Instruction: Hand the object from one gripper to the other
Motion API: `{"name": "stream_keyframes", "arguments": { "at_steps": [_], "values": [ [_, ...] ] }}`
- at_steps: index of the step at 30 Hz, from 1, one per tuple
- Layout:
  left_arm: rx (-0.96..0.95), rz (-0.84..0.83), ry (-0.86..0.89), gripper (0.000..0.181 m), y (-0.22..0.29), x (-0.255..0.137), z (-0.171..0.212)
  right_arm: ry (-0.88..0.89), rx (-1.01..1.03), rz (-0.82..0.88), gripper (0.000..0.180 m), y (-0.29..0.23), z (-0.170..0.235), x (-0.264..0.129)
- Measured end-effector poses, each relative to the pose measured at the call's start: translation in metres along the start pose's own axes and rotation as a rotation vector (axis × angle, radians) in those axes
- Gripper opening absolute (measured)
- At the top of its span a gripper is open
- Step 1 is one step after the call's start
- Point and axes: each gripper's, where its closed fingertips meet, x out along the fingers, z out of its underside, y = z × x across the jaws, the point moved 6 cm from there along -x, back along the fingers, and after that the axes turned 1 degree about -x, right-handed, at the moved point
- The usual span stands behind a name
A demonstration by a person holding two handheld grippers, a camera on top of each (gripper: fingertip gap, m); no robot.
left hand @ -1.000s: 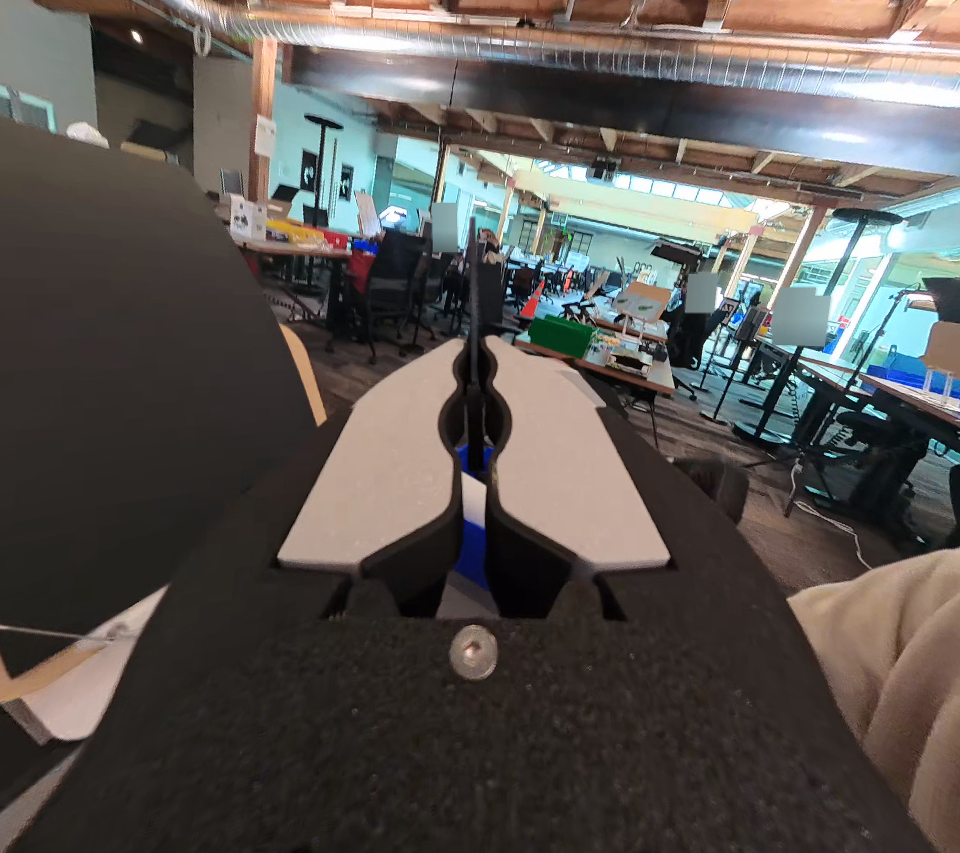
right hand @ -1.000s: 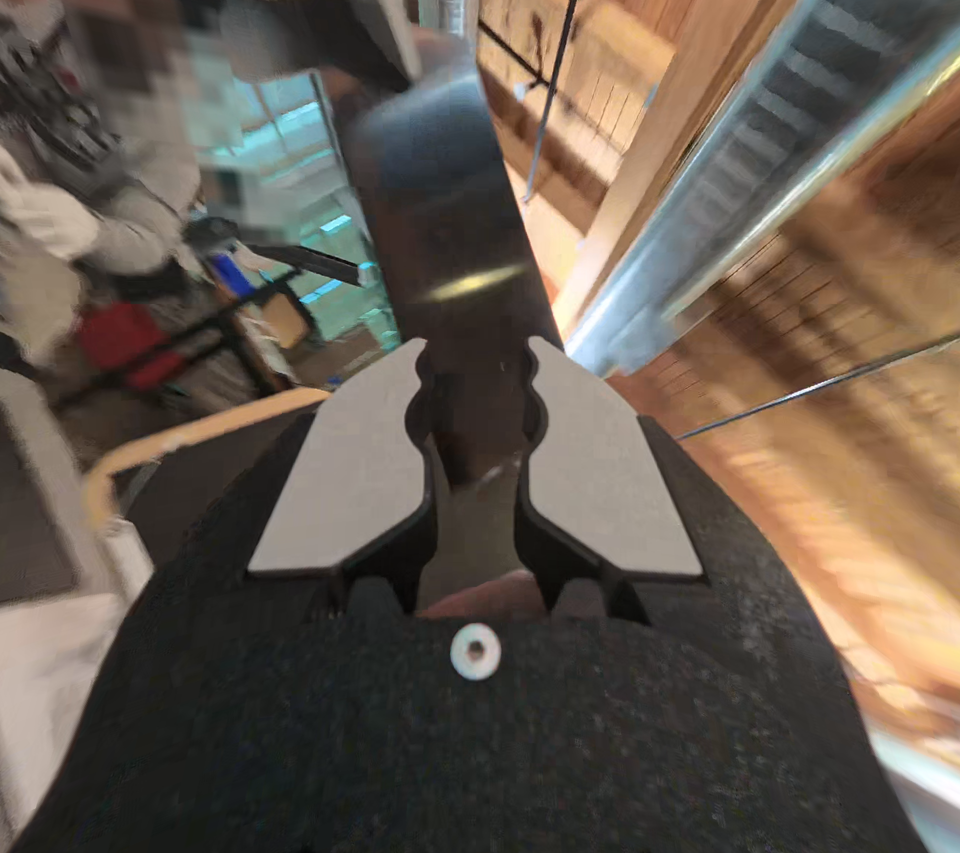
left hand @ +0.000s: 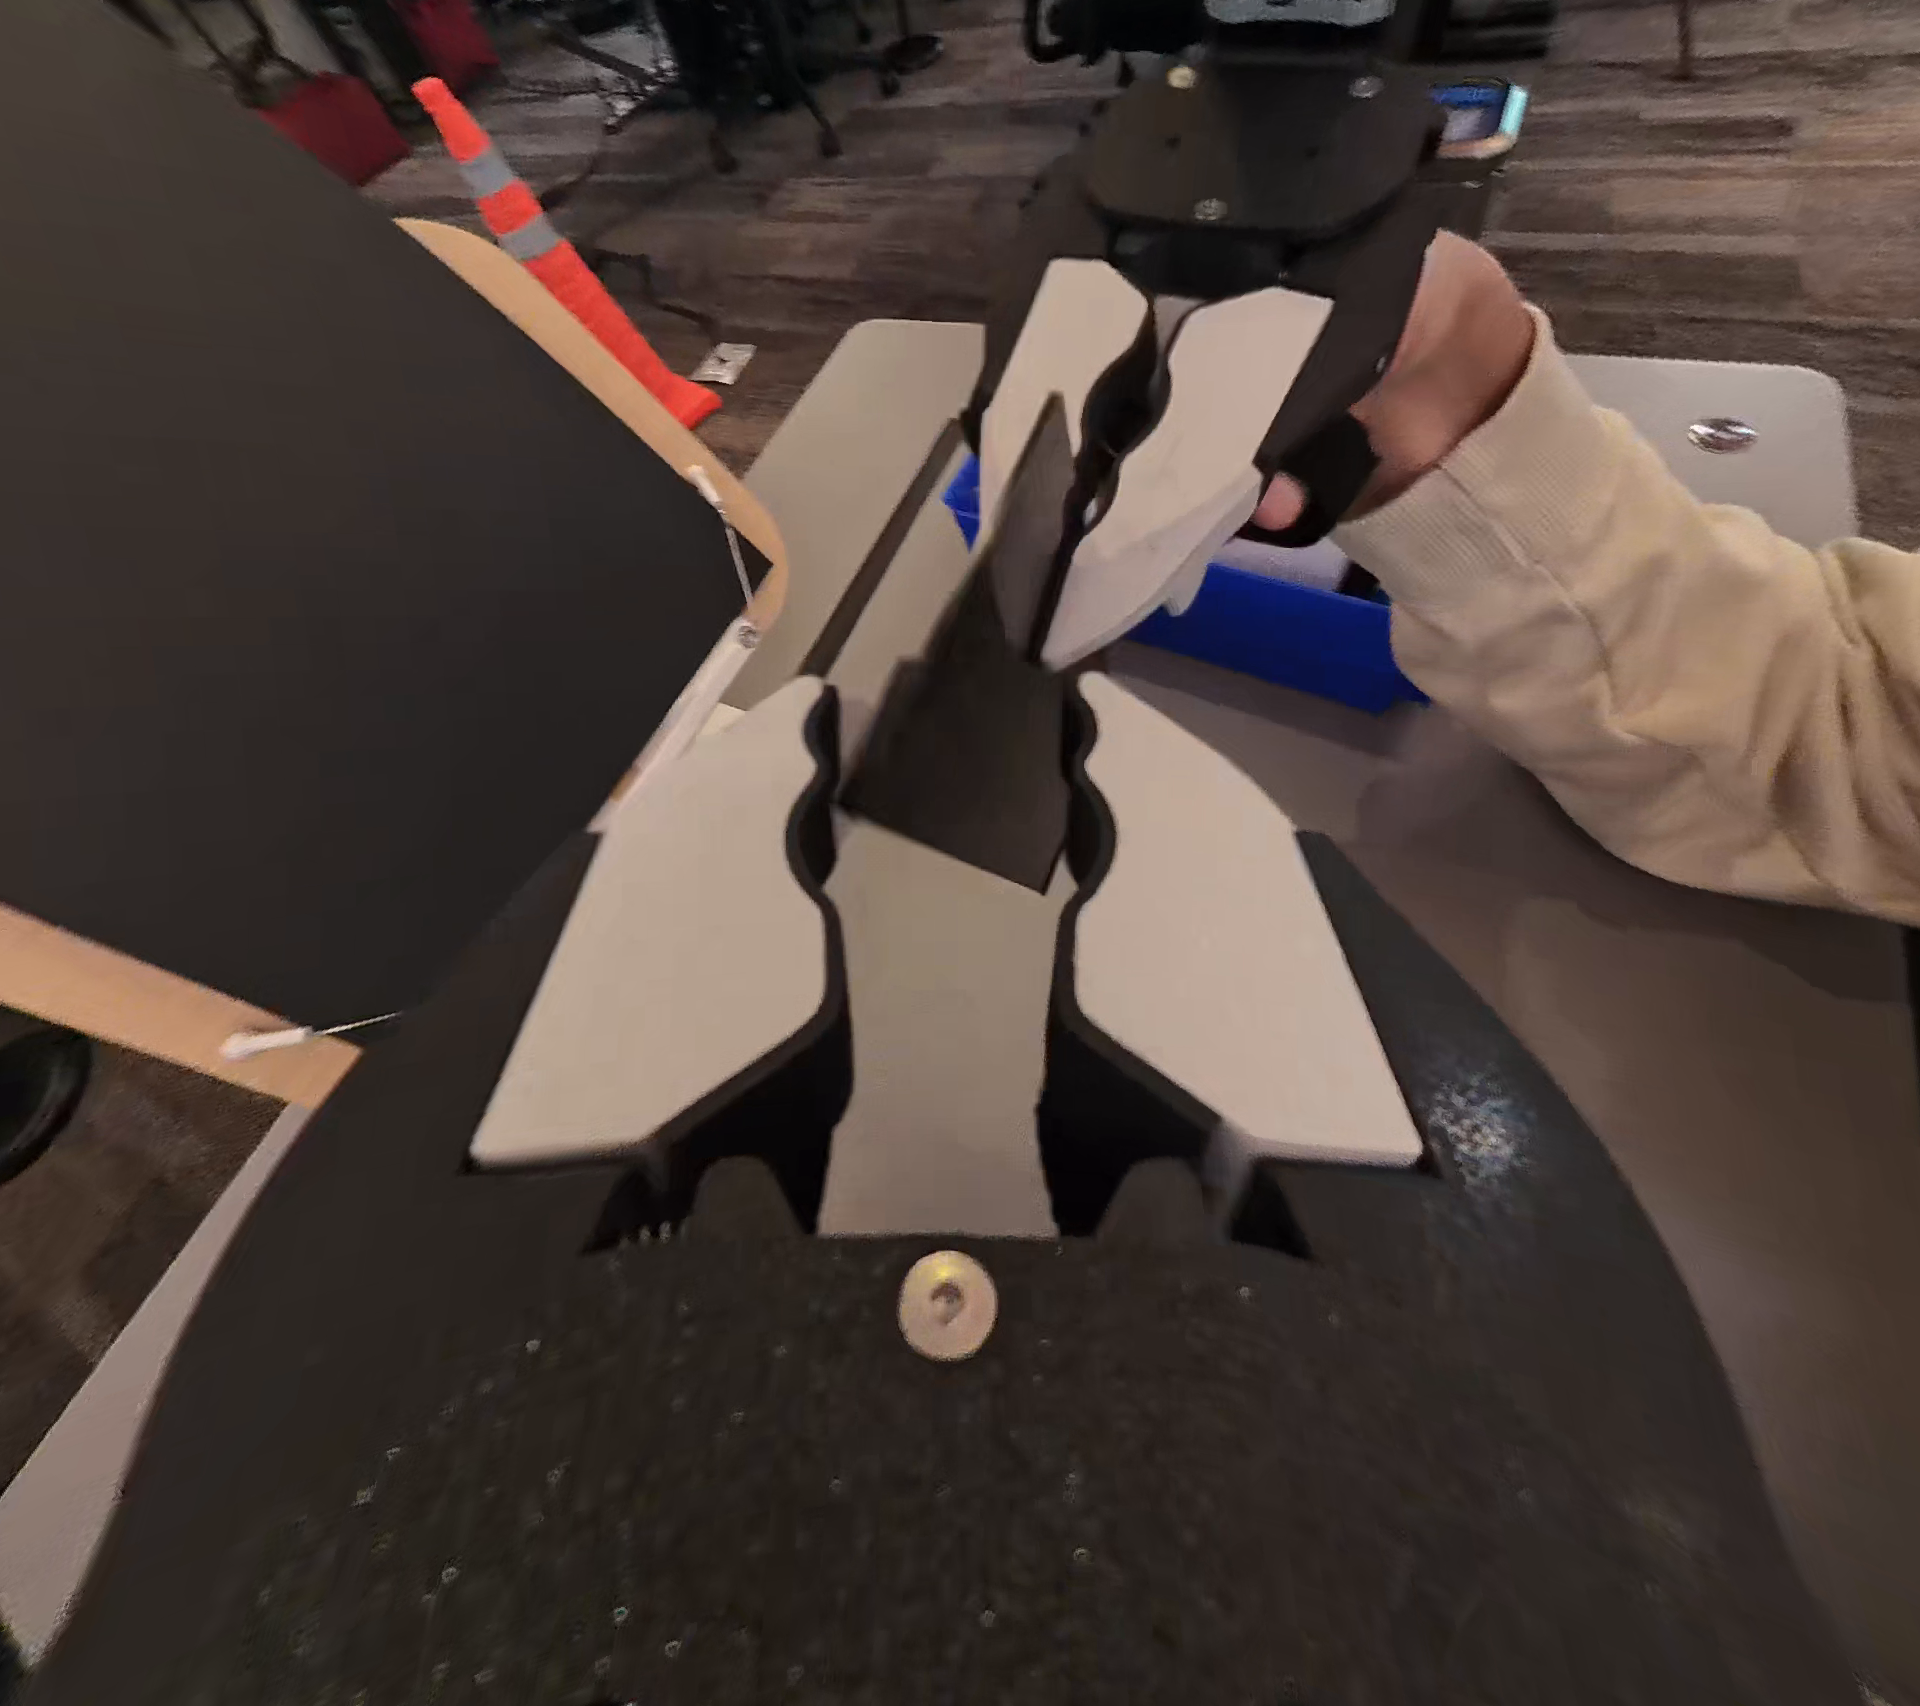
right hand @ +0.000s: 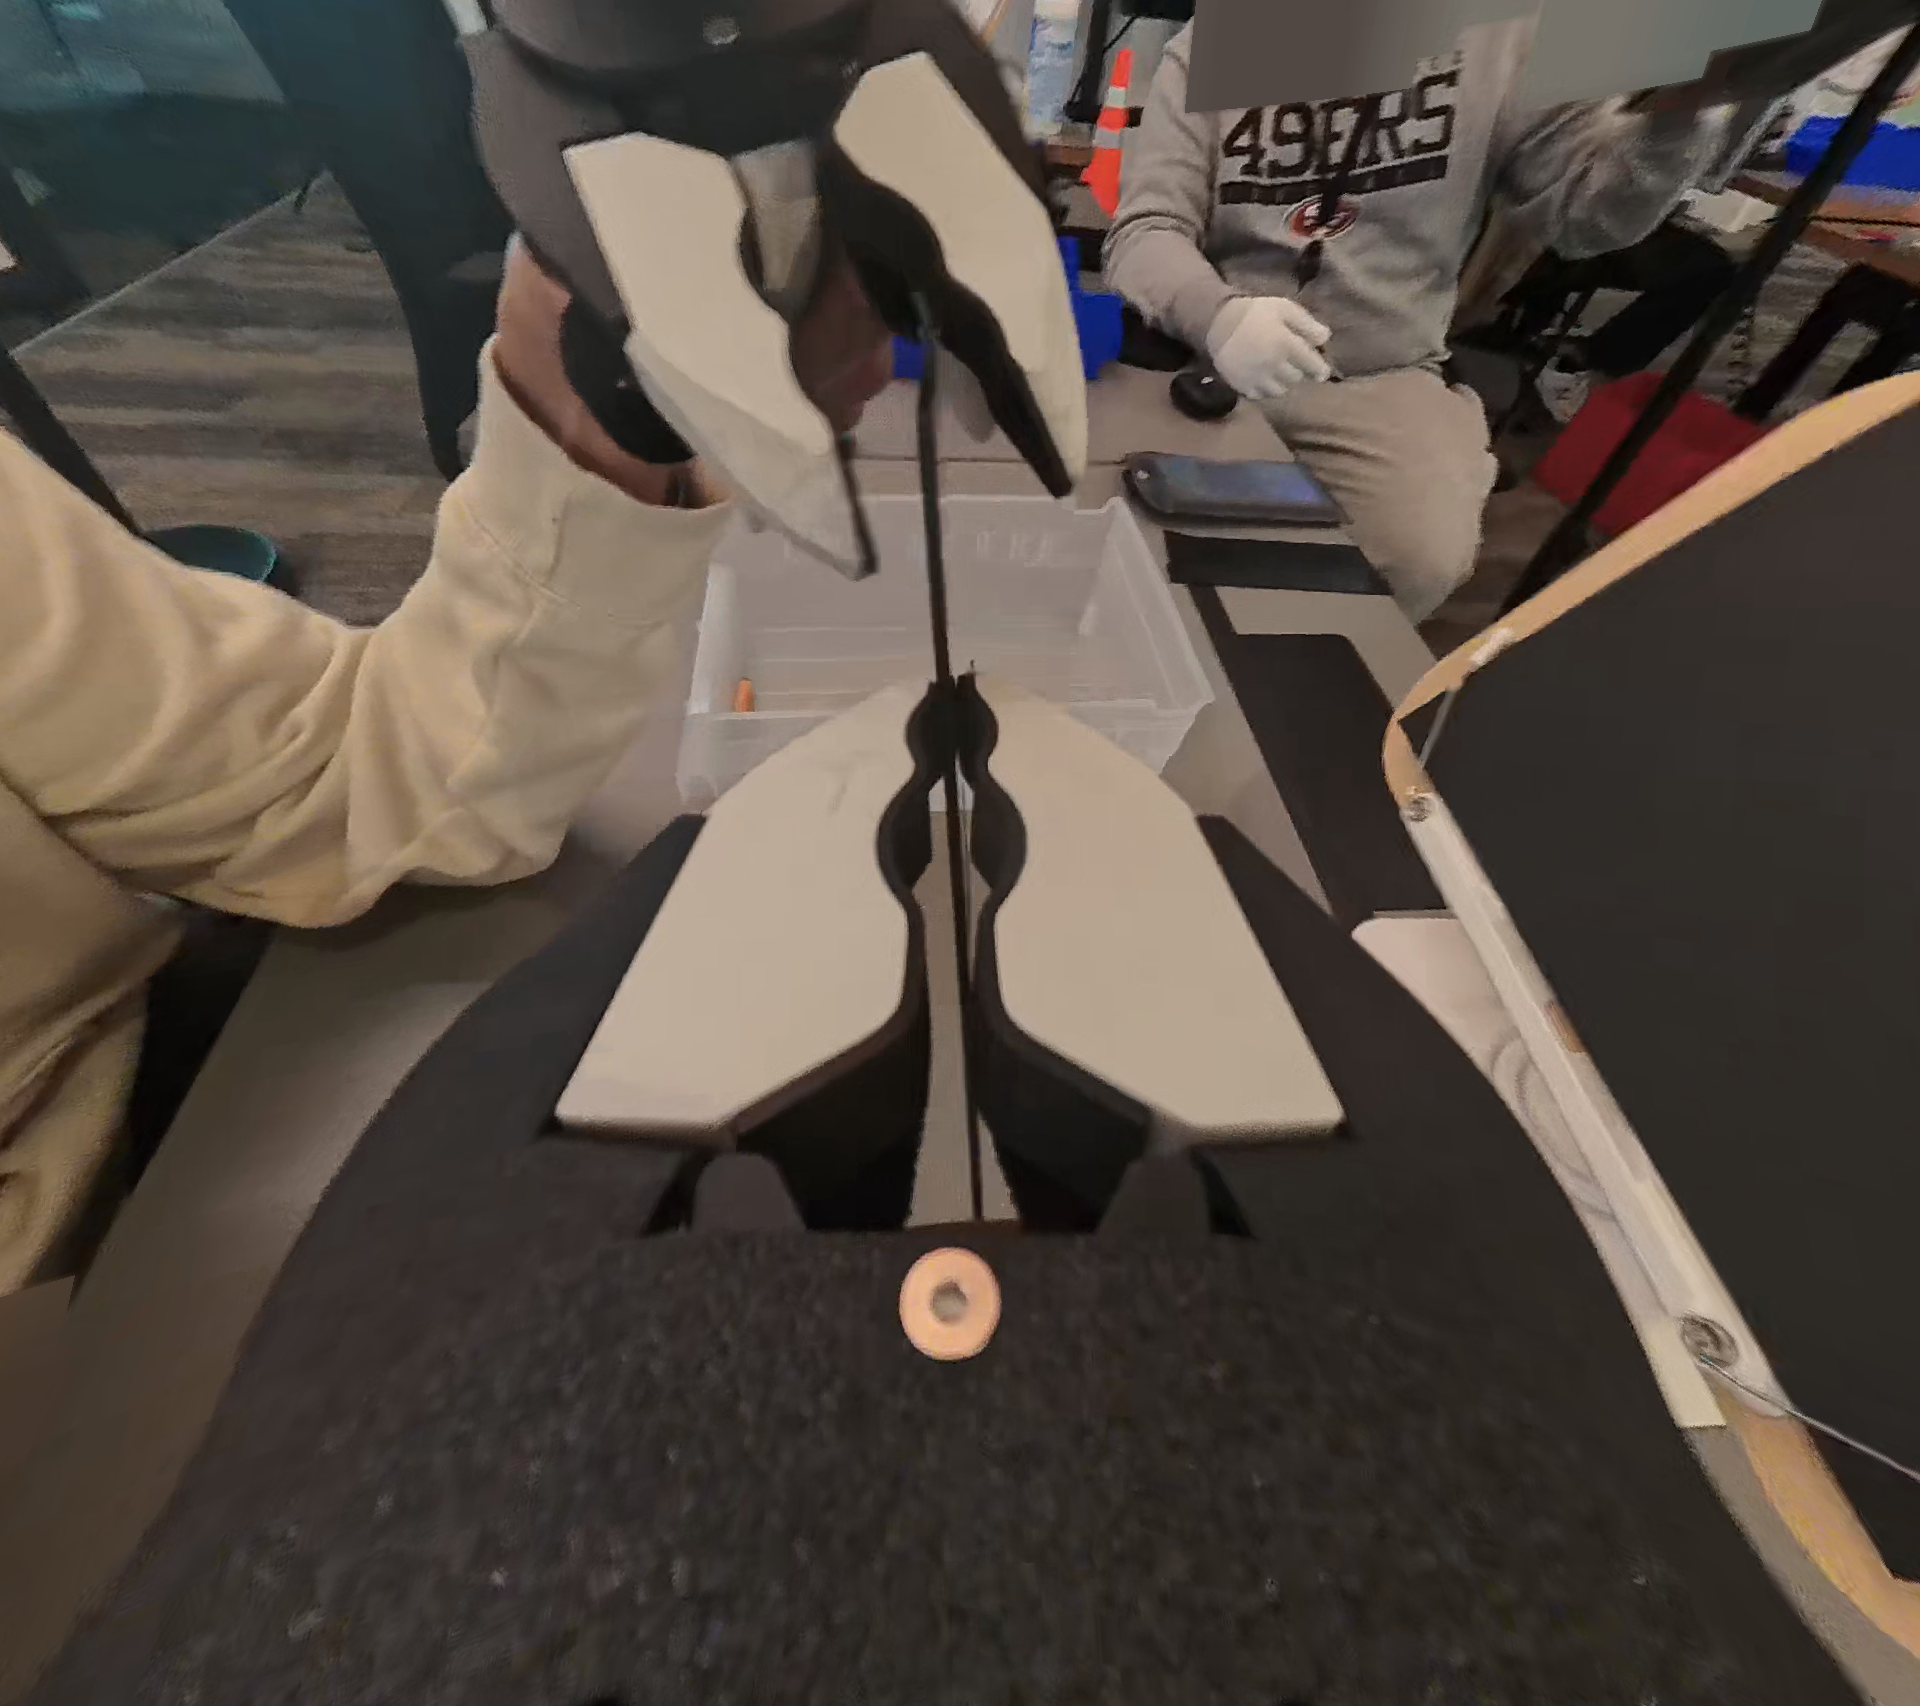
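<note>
The object is a thin black flat sheet [left hand: 966, 752], seen edge-on as a dark line in the right wrist view [right hand: 940, 576]. My right gripper [right hand: 951, 695] is shut on it; it also shows in the left wrist view [left hand: 1044, 638], coming down from above and clamping the sheet's upper part. My left gripper [left hand: 951, 700] is open, its grey fingers apart on either side of the sheet's lower end. In the right wrist view the left gripper [right hand: 961, 524] faces me, jaws spread around the sheet's far end. Both grippers are above a grey table [left hand: 1558, 981].
A blue bin [left hand: 1278, 628] and a clear plastic bin [right hand: 1143, 669] stand on the table below the grippers. A black panel with a wooden edge [left hand: 312, 513] rises close beside them. A person in a grey sweatshirt [right hand: 1330, 222] sits across the table by a dark phone [right hand: 1226, 487]. An orange cone [left hand: 520, 202] stands on the floor. My left and right fingertips are right by each other.
My left gripper was shut on the sheet and is now open. My right gripper was open around it and is now shut on it. Both views have tipped down from the ceiling towards the table.
</note>
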Motion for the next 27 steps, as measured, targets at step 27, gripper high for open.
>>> {"name": "stream_keyframes", "arguments": {
  "at_steps": [27],
  "values": [
    [-0.292,-0.236,0.411,0.087,-0.018,-0.005,-0.042,0.083,-0.371,0.716,0.002,-0.007,-0.047,0.018]
  ]
}}
